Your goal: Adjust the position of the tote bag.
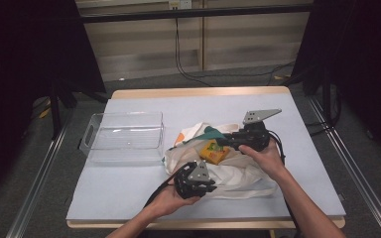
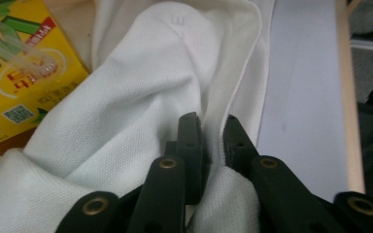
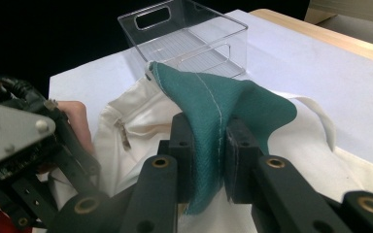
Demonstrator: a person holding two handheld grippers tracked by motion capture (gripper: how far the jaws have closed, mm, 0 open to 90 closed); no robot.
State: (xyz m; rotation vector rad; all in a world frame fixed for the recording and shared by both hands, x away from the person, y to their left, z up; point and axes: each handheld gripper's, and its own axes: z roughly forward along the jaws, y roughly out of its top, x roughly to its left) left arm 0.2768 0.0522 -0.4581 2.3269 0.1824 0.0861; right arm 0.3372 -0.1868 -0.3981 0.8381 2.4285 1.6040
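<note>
Mid-frame on the table [image 1: 129, 193], the tote bag [image 1: 238, 173] is pinched by both claws: left claw [image 2: 210, 141] on white cloth, right claw [image 3: 209, 160] on the green edge. Spread the mouth evenly, exposing the yellow carton [image 1: 213, 151].

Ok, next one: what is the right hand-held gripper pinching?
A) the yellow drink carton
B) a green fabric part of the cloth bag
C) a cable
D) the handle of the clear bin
B: in the right gripper view the right hand-held gripper has its jaws closed on a fold of green fabric of the cloth bag, while the clear bin stands apart behind it.
</note>
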